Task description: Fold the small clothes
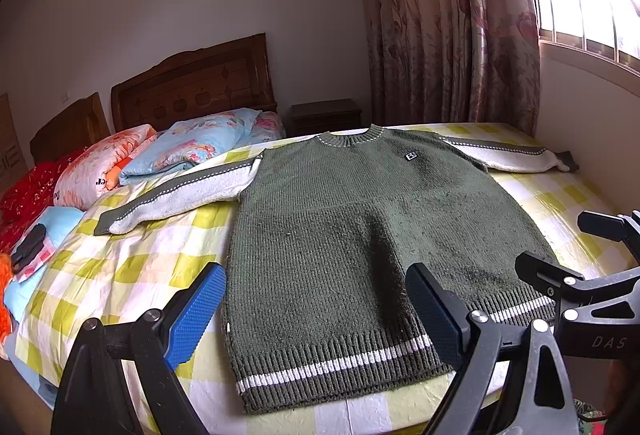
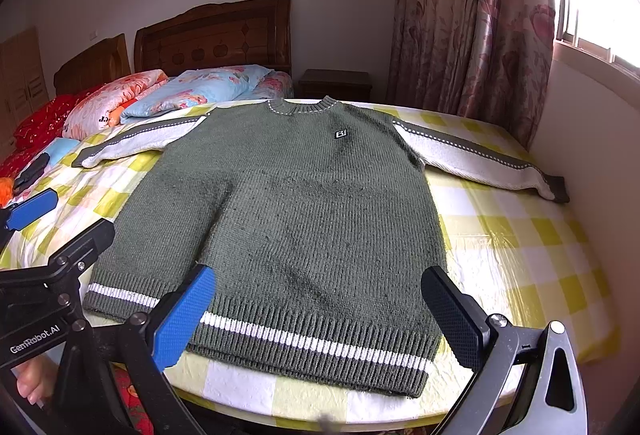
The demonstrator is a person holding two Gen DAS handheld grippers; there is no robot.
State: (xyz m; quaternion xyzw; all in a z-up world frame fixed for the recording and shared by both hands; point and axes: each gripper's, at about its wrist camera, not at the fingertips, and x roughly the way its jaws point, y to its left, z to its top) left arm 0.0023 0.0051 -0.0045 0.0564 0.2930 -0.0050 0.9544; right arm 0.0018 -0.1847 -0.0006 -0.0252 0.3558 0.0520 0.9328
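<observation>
A small olive-green knit sweater (image 1: 352, 235) (image 2: 296, 207) lies flat, front up, on the checked bed sheet, both white-and-green sleeves spread out sideways and the striped hem toward me. My left gripper (image 1: 320, 299) hovers open above the hem's left half, nothing between its blue fingers (image 1: 196, 311). My right gripper (image 2: 320, 307) hovers open above the hem's right half, also with nothing in it. In the right wrist view the left gripper (image 2: 60, 227) shows at the left edge; in the left wrist view the right gripper (image 1: 576, 255) shows at the right.
The yellow-and-white checked bed (image 2: 520, 255) meets a wall on the right, where the right sleeve cuff (image 2: 558, 189) ends. Folded quilts and pillows (image 1: 188, 147) are piled by the wooden headboard (image 1: 196, 87). A dark object (image 1: 28, 247) lies at the far left. A bedside cabinet (image 2: 336, 83) and curtains stand behind.
</observation>
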